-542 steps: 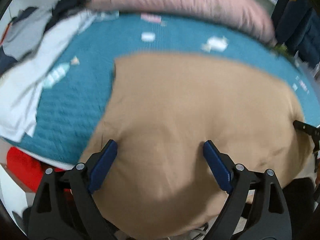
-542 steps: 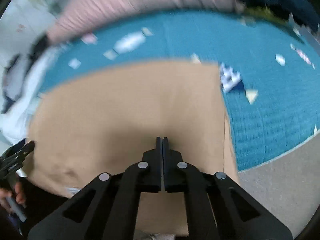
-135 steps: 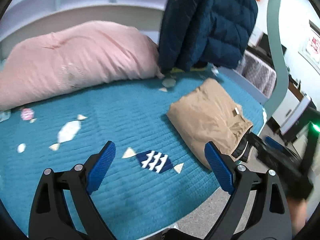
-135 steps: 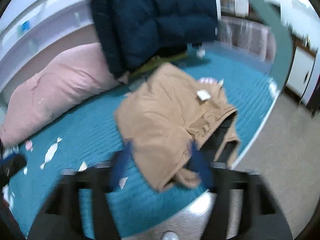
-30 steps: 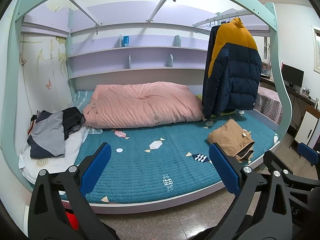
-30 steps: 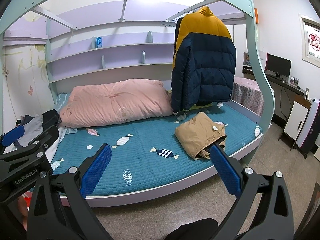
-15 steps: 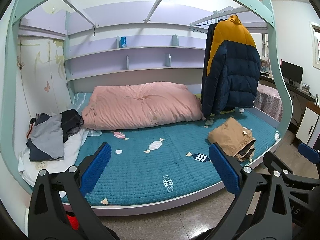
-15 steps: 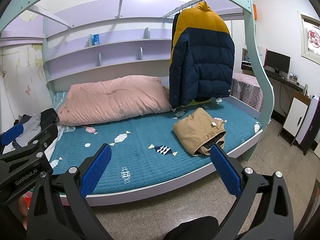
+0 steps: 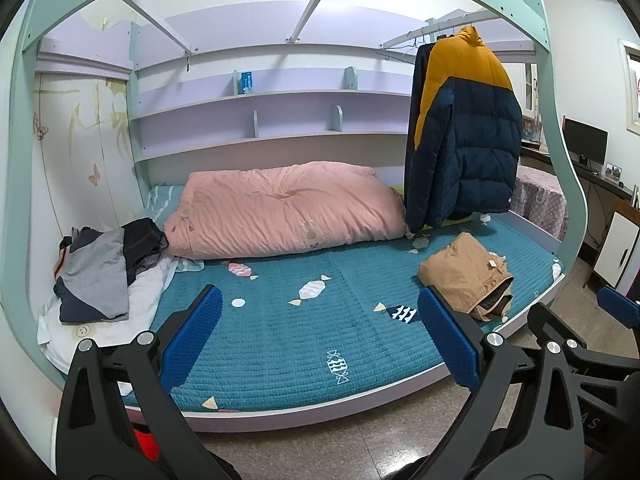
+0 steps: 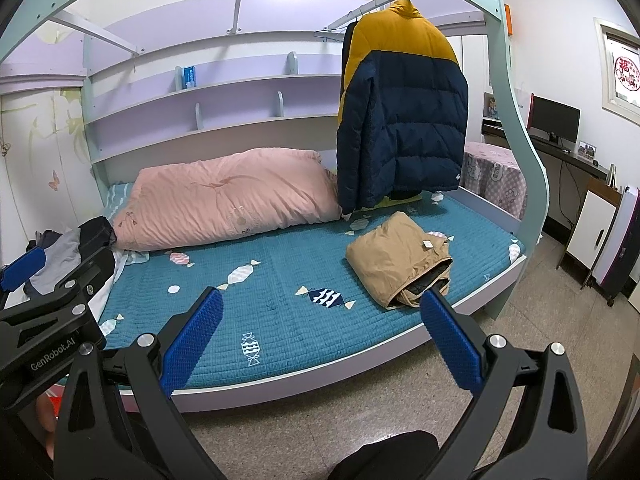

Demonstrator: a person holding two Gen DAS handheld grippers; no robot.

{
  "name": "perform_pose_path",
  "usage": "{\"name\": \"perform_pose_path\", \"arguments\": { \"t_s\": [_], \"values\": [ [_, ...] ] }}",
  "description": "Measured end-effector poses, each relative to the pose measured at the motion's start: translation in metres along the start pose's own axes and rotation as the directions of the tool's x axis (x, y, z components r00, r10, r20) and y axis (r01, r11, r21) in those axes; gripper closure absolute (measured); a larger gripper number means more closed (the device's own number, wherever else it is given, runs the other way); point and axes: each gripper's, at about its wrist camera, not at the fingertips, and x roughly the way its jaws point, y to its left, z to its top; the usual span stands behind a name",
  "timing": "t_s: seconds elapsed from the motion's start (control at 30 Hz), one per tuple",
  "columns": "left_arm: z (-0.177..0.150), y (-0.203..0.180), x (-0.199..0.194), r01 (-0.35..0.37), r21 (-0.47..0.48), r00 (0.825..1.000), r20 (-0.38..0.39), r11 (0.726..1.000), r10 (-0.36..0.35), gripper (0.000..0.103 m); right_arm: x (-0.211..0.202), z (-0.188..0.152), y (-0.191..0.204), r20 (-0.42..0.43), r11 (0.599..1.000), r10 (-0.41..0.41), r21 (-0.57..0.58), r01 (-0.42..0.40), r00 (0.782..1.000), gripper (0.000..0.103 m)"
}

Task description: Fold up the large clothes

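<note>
**Tan jacket folded on bed, both grippers wide & empty**

Around me: blue quilt (image 9: 280,336) w/ candy & fish prints covers the bed. A big pink duvet (image 9: 288,210) is bunched along the back wall. A navy & yellow puffer coat (image 10: 400,108) hangs from a rail over the right end of the bed, hem just above the quilt. A pile of grey & dark clothes (image 9: 96,268) sits at the left end on sth white. Shelves (image 9: 272,120) on the wall behind, a monitor (image 10: 554,118) on a desk far right.

The folded tan jacket (image 10: 394,258) lies on the quilt's right part, near the front edge, below the coat, dark lining showing at its open end. Nothing lies on top of it.

My left gripper (image 9: 320,330) is spread wide over the floor in front of the bed, nothing between its blue pads, touching nothing. My right gripper (image 10: 322,334) is equally wide, empty, well apart from the jacket.
</note>
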Motion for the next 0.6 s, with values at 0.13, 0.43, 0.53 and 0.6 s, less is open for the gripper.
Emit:
{"name": "perform_pose_path", "arguments": {
  "t_s": [0.13,0.43,0.53,0.6],
  "values": [
    [-0.001,-0.0003,0.0021,-0.002,0.002,1.0,0.004,1.0,0.002,0.005,0.0013,-0.0004,0.0003,-0.001,1.0,-0.001,0.002,0.001,1.0,0.007],
    [-0.001,0.0002,0.002,0.001,0.002,1.0,0.004,1.0,-0.001,0.005,0.0016,0.0001,-0.0005,0.0,1.0,0.001,0.001,-0.001,1.0,0.007],
    [-0.0021,0.0004,0.0026,-0.001,0.003,1.0,0.004,1.0,0.001,0.005,0.0015,0.0,-0.0003,0.0,1.0,0.0,-0.001,0.0,1.0,0.007],
    [-0.0022,0.0002,0.0019,-0.001,0.002,1.0,0.005,1.0,0.001,0.005,0.0012,0.0002,-0.0002,-0.001,1.0,0.001,0.002,-0.001,1.0,0.007]
  ]
}}
